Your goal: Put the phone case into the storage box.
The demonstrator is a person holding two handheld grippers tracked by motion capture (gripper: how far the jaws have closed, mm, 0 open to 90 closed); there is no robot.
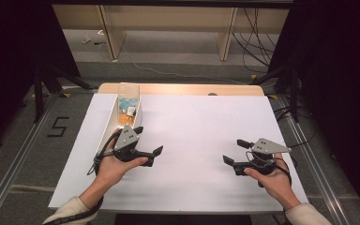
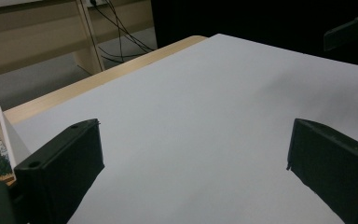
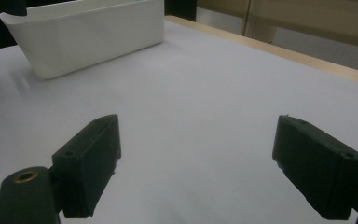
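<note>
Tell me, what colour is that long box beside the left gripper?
White. The long box shows best in the right gripper view, plain and unpatterned on its outer wall.

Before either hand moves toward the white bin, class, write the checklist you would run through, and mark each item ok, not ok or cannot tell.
1. Left tongs open and holding nothing: ok, jaws spread wide over bare sheet in the left gripper view.
2. Right tongs open and holding nothing: ok.
3. White bin within easy reach of the left tongs: ok, it stands just beside them at the sheet's left edge.
4. Bin upright: ok.
5. Contents identified: cannot tell, small colourful items at the far end, too small to name.
6. White sheet between the two tongs free of obstacles: ok.
</note>
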